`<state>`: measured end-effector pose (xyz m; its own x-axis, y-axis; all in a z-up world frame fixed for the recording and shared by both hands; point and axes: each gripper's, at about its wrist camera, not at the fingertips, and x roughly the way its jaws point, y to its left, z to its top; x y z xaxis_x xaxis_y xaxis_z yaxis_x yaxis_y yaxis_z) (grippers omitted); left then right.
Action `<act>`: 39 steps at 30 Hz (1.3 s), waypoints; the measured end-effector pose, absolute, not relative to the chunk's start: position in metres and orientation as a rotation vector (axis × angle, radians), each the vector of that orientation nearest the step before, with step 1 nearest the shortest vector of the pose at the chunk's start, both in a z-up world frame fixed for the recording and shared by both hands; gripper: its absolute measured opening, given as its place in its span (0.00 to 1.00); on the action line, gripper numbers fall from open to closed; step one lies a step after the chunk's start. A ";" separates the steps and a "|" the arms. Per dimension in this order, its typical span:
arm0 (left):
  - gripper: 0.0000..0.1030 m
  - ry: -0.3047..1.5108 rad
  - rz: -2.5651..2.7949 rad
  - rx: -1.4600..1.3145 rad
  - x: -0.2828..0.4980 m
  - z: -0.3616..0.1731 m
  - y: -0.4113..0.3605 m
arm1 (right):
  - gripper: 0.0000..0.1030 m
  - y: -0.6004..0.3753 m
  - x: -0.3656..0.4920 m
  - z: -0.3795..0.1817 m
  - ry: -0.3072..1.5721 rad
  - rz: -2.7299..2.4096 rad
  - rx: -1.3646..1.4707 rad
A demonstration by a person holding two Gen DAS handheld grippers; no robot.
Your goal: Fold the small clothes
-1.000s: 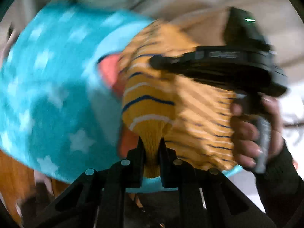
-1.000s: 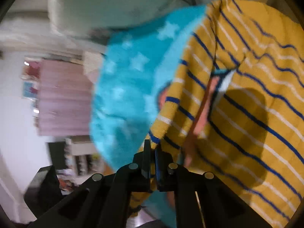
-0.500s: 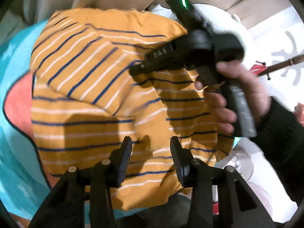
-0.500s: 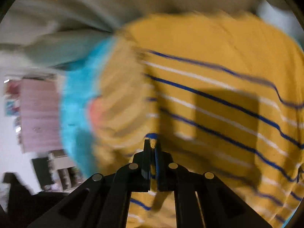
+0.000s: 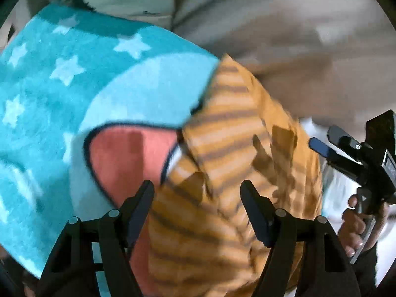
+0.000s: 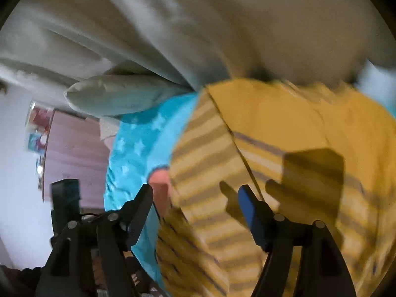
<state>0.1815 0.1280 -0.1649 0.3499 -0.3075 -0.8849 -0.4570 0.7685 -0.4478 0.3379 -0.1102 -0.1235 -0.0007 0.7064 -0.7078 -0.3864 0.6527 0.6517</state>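
Note:
A small yellow garment with blue and white stripes (image 5: 230,153) lies folded over on a turquoise star-patterned mat (image 5: 57,74) with a pink patch. My left gripper (image 5: 198,190) hovers just above the garment's left edge, its jaws opening with nothing pinched between them. In the right wrist view the same striped garment (image 6: 297,148) fills the right half, and my right gripper (image 6: 195,195) hangs over its left edge, jaws opening and holding nothing. The right gripper (image 5: 351,148), held by a hand, also shows at the right edge of the left wrist view.
Grey-beige bedding (image 6: 198,24) and a pillow (image 6: 118,96) lie behind the mat. A room with a pink curtain (image 6: 74,148) and a dark object (image 6: 65,203) shows at the left. White fabric (image 5: 339,193) lies to the right of the garment.
Both grippers had pinched parts of the striped garment and carried them across; both have let go and now stand open over the garment lying on the mat.

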 end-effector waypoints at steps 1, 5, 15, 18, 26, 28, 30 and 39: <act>0.69 1.239 0.140 -0.761 0.190 -0.171 0.134 | 0.74 -0.094 0.355 -0.127 1.328 0.895 0.290; 0.69 1.251 0.194 -0.807 0.219 -0.195 0.135 | 0.74 -0.048 0.405 -0.155 1.377 0.881 0.212; 0.10 1.335 0.236 -0.870 0.246 -0.231 0.135 | 0.18 0.007 0.459 -0.215 1.433 0.799 0.125; 0.08 1.289 0.242 -0.810 0.240 -0.204 0.133 | 0.01 0.001 0.456 -0.206 1.427 0.807 0.145; 0.12 1.358 0.307 -0.702 0.240 -0.216 0.139 | 0.02 -0.004 0.459 -0.217 1.391 0.682 0.056; 0.27 1.304 0.281 -0.686 0.230 -0.201 0.137 | 0.02 -0.021 0.454 -0.208 1.395 0.676 0.159; 0.71 1.228 0.252 -0.633 0.214 -0.179 0.133 | 0.24 -0.045 0.438 -0.183 1.333 0.694 0.227; 0.74 1.305 0.191 -0.602 0.106 -0.181 0.139 | 0.83 -0.149 0.262 -0.132 1.270 0.662 0.399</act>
<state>0.1058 0.1394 -0.1810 0.2725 -0.1978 -0.9416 -0.4595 0.8331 -0.3080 0.2619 -0.1487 -0.1320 0.1500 0.6537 -0.7417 -0.2338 0.7524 0.6158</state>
